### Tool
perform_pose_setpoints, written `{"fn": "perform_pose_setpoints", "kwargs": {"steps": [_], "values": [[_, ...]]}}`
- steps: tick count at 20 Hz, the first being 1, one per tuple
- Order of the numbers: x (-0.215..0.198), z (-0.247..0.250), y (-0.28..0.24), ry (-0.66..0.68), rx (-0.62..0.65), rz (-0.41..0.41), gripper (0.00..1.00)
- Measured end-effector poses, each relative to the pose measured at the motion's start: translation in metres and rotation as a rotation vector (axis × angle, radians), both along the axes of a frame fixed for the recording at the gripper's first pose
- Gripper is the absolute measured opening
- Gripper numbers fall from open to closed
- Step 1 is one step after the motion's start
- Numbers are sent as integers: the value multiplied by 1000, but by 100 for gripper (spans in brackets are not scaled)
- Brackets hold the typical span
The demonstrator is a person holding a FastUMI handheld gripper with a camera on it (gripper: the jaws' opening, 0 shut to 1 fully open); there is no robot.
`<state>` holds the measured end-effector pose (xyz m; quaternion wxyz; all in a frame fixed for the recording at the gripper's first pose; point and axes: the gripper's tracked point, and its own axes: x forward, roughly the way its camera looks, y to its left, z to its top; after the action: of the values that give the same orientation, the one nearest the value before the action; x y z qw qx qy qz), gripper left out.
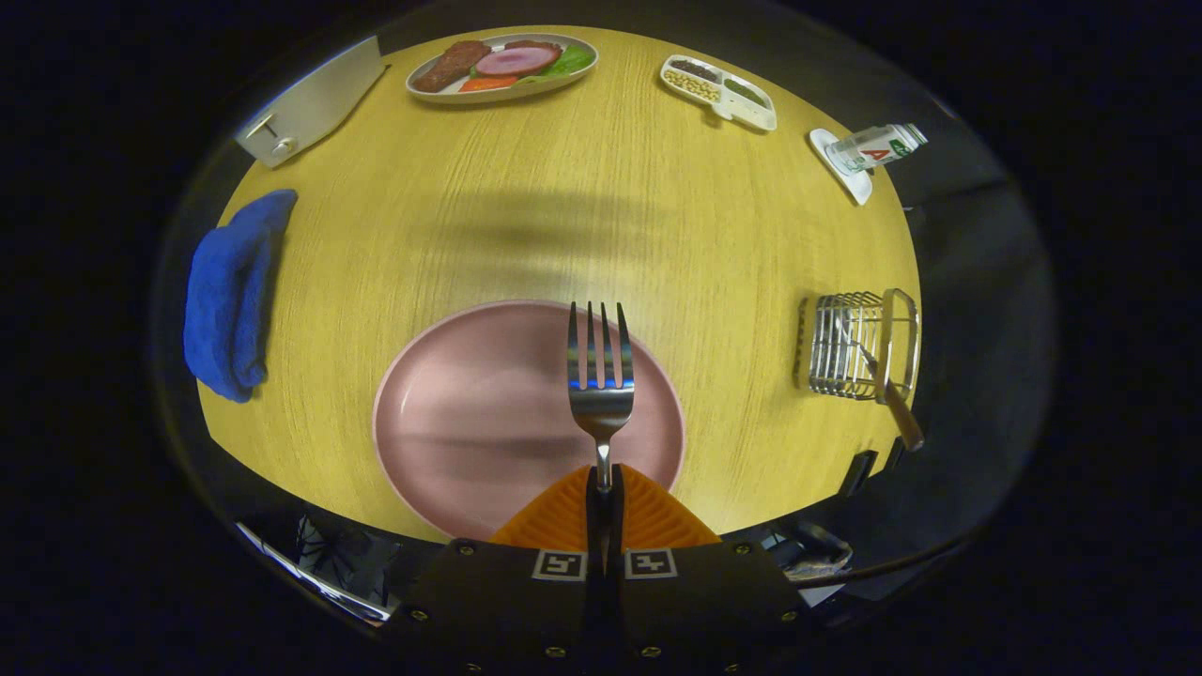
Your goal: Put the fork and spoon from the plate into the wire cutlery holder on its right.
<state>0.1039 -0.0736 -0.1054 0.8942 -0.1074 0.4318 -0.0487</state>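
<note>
The fork (600, 376) was held by its handle between the two fingers (566, 514), which were clenched on it from both sides, with the tines pointing forward and away from the gripper (602, 488). It hung above the pink plate (470, 413), whose surface looked bare beneath it. The wire cutlery holder (859, 345) stood to the right of the plate, near the table (601, 216) edge, and already carried one utensil, apparently the spoon (887, 394), leaning with its handle out toward the near side.

The step in hand appeared to be the transfer of the fork to the holder. To do it well, the grip should stay firm, since the hold sat low on a thin handle and the fork could pivot. The fork should be carried right at a height that clears the holder's rim and handle loop. Over the holder, the fork would need tipping toward vertical, so that one end enters a gap between the wires. A compartment apart from the leaning utensil would be the safer choice, to avoid knocking it. Release should come only once the fork rests inside.

Beyond these, a blue cloth (230, 296) lay left of the plate, well apart. A food platter (502, 66), a divided dish (718, 91) and a bottle (878, 147) stood along the far side.
</note>
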Motion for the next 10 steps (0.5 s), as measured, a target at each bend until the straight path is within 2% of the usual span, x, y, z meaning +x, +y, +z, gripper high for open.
{"fn": "perform_pose_setpoints", "kwargs": {"steps": [10], "values": [[-29, 56, -89, -52, -27, -204, 1]]}}
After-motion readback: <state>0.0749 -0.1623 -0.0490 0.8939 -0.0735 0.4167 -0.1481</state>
